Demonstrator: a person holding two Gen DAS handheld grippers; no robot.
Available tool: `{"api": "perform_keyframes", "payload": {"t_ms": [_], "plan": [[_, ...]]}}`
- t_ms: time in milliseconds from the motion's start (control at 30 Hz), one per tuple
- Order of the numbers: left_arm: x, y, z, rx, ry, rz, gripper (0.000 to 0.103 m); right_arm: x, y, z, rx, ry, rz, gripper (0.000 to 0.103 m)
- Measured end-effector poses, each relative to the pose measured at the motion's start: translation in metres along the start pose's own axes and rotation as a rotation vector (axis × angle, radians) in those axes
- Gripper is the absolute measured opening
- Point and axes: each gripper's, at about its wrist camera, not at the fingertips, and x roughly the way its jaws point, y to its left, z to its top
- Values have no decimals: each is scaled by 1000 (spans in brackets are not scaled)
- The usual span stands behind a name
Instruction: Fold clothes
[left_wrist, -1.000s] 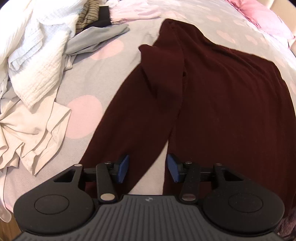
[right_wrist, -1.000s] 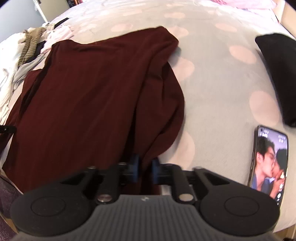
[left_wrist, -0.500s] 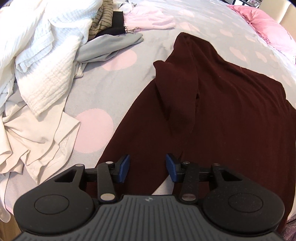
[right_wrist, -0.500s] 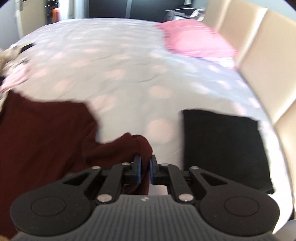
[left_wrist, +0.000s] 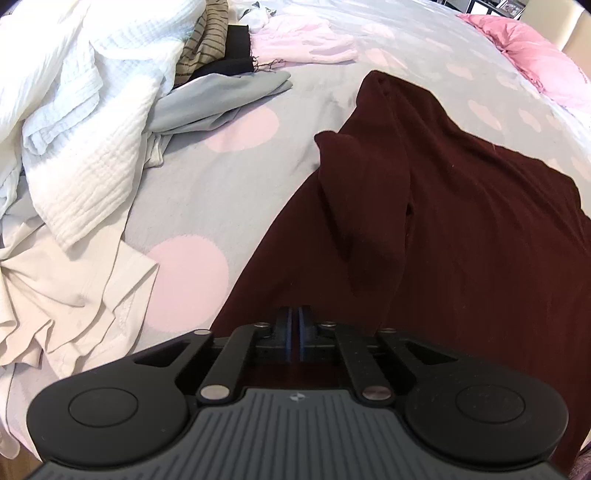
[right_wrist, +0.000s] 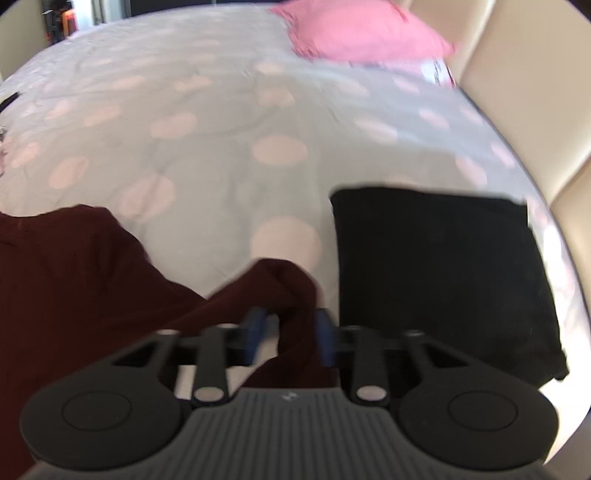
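- Maroon garment (left_wrist: 461, 229): lies spread on the bed cover (left_wrist: 221, 192), long axis running away from my left gripper toward the far end of the bed; one flap is doubled over near its middle.
- Left gripper (left_wrist: 294, 334): blue pads pressed together at the near hem of the maroon garment. I judge it is pinching the cloth, though the pads' own body hides the contact line, so I hedge on that.
- Right gripper (right_wrist: 288, 334): jaws spread, a bunched fold of the maroon garment (right_wrist: 280, 291) lying between them, pinched by neither pad as far as this blurred view shows.
- Key relation: the garment's bulk lies to the left of my right gripper and straight ahead of my left one; the left gripper sits on the near edge, the right at the garment's right-hand corner.
- Black folded garment (right_wrist: 443, 273): a neat rectangle just beside the right gripper, on its right.
- Loose clothes pile (left_wrist: 85, 122): white, cream, grey and striped pieces, left of the garment, apart from it.
- Pink pillow (right_wrist: 362, 29): far end of the bed.
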Motion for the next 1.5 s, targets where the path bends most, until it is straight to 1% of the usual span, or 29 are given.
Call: {"api": "perform_keyframes", "payload": {"t_ms": [67, 167, 267, 400, 500, 567, 633, 733, 767, 833, 933, 1000, 1067, 1100, 1167, 1200, 1233, 1333, 1500], "plan": [[-5, 1, 2, -11, -23, -9, 0, -9, 6, 2, -23, -36, -12, 45], [-18, 6, 6, -33, -84, -19, 0, -20, 9, 7, -46, -89, -40, 50], [-31, 16, 11, -70, -146, -14, 0, -29, 2, 9, -31, -114, -46, 51], [-43, 28, 23, -100, -200, -13, 0, -30, -11, 4, 11, -110, -41, 51], [-58, 40, 44, -119, -239, -19, 0, -25, -17, -3, 29, -87, -33, 51], [-66, 49, 61, -129, -260, 1, 0, -22, -19, -5, 40, -79, -28, 51], [-68, 58, 79, -133, -260, 35, 0, -20, -19, -6, 38, -75, -30, 51], [-61, 76, 99, -130, -254, 131, 0, -17, -17, -5, 30, -71, -30, 51], [-56, 84, 103, -140, -250, 167, 0, -17, -16, -5, 27, -72, -29, 51], [-43, 104, 106, -196, -225, 214, 0, -16, -13, -4, 21, -75, -27, 51], [-26, 120, 104, -255, -172, 248, 0, -13, -9, -3, 3, -71, -20, 51], [-25, 119, 101, -258, -178, 256, 0, -11, -6, -2, -6, -68, -16, 51], [-31, 111, 104, -231, -220, 250, 1, -8, -3, -1, -15, -65, -11, 51], [-34, 105, 106, -213, -244, 243, 3, -7, -2, 0, -19, -68, -8, 51], [-41, 93, 110, -178, -291, 222, 12, -5, 3, 4, -28, -75, 1, 51], [-42, 85, 113, -161, -305, 201, 20, -4, 5, 5, -33, -79, 6, 51], [-43, 77, 115, -144, -317, 178, 23, -3, 8, 7, -38, -81, 12, 51], [-28, 50, 122, -82, -297, 112, 23, 4, 16, 12, -49, -83, 36, 50], [-2, 3, 131, 23, -253, 4, 23, 20, 32, 23, -28, -72, 99, 47]]}}
